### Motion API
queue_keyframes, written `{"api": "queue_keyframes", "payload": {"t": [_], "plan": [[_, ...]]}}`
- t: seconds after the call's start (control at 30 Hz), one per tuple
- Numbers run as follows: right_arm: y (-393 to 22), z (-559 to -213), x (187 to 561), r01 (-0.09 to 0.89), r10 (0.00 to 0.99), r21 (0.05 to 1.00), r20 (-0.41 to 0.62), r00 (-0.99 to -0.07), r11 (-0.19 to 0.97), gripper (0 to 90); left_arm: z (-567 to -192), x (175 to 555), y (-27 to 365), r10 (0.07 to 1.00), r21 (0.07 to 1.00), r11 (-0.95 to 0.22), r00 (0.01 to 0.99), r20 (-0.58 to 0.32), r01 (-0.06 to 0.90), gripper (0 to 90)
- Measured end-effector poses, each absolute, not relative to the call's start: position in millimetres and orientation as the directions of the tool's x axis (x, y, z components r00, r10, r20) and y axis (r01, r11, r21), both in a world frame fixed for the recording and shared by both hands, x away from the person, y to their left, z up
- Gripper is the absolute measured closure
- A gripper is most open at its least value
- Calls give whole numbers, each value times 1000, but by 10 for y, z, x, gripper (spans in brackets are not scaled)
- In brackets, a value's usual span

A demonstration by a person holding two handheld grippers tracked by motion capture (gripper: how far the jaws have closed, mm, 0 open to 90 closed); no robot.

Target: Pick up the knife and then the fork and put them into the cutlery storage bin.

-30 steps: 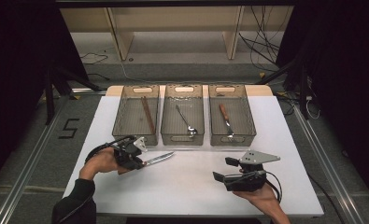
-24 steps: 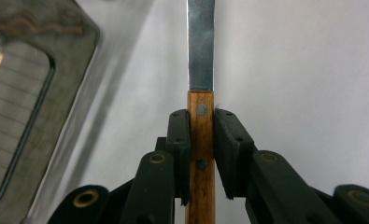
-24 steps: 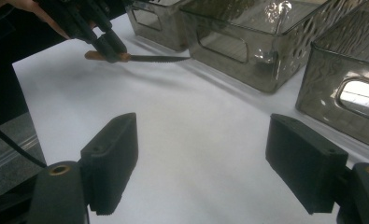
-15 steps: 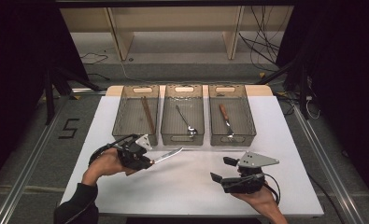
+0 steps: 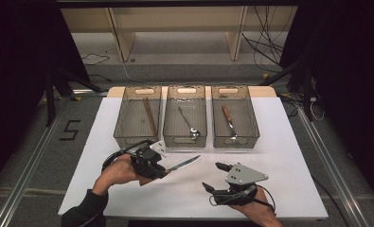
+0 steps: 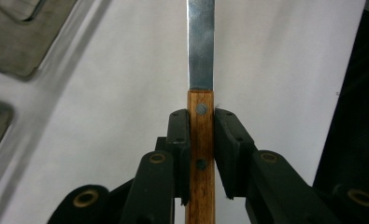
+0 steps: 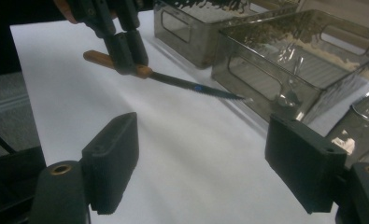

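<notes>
My left gripper [image 5: 152,166] is shut on the wooden handle of a knife [image 5: 183,164], lifted off the white table; the steel blade points right and away, toward the bins. In the left gripper view the two black pads [image 6: 178,135] press both sides of the riveted handle [image 6: 201,154], the blade [image 6: 201,42] running straight ahead. In the right gripper view that knife [image 7: 182,83] hangs in the left gripper [image 7: 126,56] in front of the bins. My right gripper [image 5: 214,177] sits low at the table's near edge, jaws wide apart [image 7: 201,163] with nothing between them.
Three smoky plastic bins stand in a row at the back of the white table [image 5: 279,156]: the left bin [image 5: 138,117] holds chopsticks, the middle bin [image 5: 186,117] a spoon, the right bin [image 5: 235,117] a wooden-handled fork. Shelving and cables lie beyond the table.
My left gripper has carried the knife up and to the right, toward the bins. The right gripper has shifted left along the near edge, still open.
</notes>
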State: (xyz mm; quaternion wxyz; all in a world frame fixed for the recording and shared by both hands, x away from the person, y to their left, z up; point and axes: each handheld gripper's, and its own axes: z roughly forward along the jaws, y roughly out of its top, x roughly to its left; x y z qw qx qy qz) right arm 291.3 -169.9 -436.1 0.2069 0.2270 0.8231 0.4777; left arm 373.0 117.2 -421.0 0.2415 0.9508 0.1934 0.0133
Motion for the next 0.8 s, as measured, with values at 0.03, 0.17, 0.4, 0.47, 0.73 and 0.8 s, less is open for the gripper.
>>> {"api": "queue_keyframes", "payload": {"t": [0.03, 0.17, 0.4, 0.47, 0.73, 0.8], "plan": [[-1675, -4367, 2898, 164, 568, 877, -140, -811, 451, 269, -4214, 3718, 1149, 370, 464, -809, 926, -75, 361, 764], [-1585, -4398, 2850, 113, 545, 860, -207, -813, 497, 276, -4224, 3676, 1067, 351, 461, -818, 934, -75, 344, 764], [-1417, -4473, 2775, 25, 504, 807, -343, -793, 590, 286, -4240, 3620, 965, 317, 450, -834, 945, -82, 319, 764], [-1372, -4491, 2758, 6, 489, 791, -372, -789, 611, 290, -4241, 3600, 940, 314, 449, -836, 946, -82, 316, 764], [-1241, -4564, 2696, -52, 444, 737, -461, -768, 674, 308, -4219, 3531, 868, 289, 439, -849, 954, -79, 294, 764], [-1217, -4578, 2687, -69, 434, 723, -485, -759, 688, 317, -4208, 3514, 852, 289, 442, -848, 954, -78, 293, 764]]}}
